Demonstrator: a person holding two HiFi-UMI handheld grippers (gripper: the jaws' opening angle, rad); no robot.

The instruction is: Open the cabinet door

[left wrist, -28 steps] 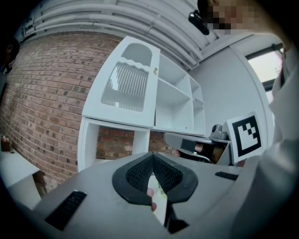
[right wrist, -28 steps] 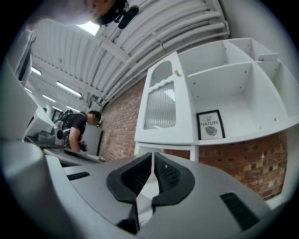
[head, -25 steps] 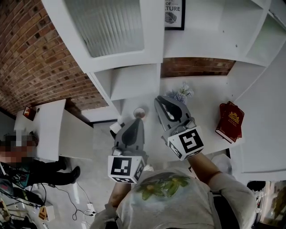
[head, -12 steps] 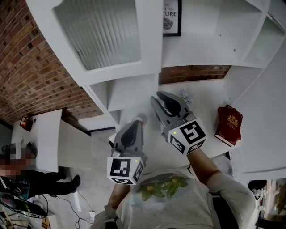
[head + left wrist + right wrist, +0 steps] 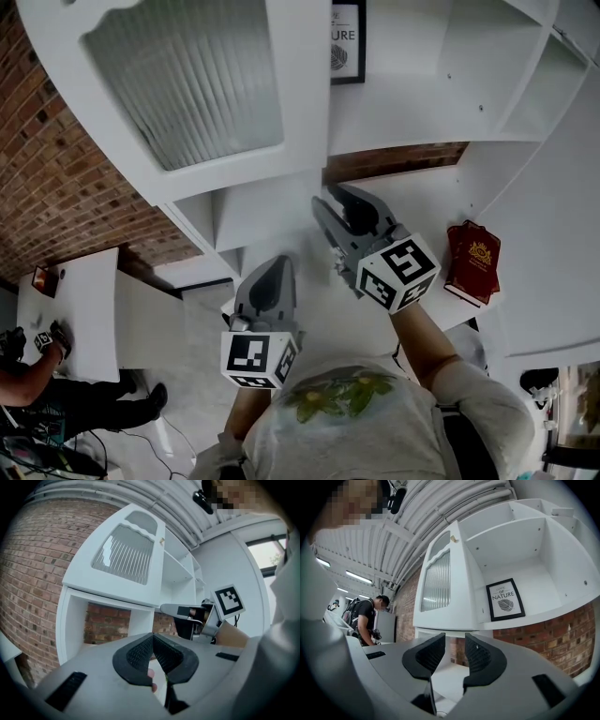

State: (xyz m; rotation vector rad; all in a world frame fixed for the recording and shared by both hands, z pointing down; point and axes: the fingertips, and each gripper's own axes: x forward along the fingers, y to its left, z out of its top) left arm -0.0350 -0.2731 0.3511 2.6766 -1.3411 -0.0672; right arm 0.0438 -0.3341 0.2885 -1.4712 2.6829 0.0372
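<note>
Cabinet door (image 5: 187, 84) stands swung wide, left of the shelves (image 5: 441, 84); we judge opening done. Right tongs (image 5: 336, 199) are opening, empty; left tongs (image 5: 152, 638) clenched on nothing. Next, we draw both back.

One cabinet door (image 5: 187, 84), one book (image 5: 472, 262), one picture (image 5: 345, 42).

Left tool (image 5: 278, 265): level, jaws together, nothing in them. Right tool (image 5: 336, 199): level, further forward than left; jaws opening, gap between them empty. Right forearm (image 5: 424, 336) outstretched.

Studio: brick wall (image 5: 56, 187), white cabinet (image 5: 394, 112)
</note>
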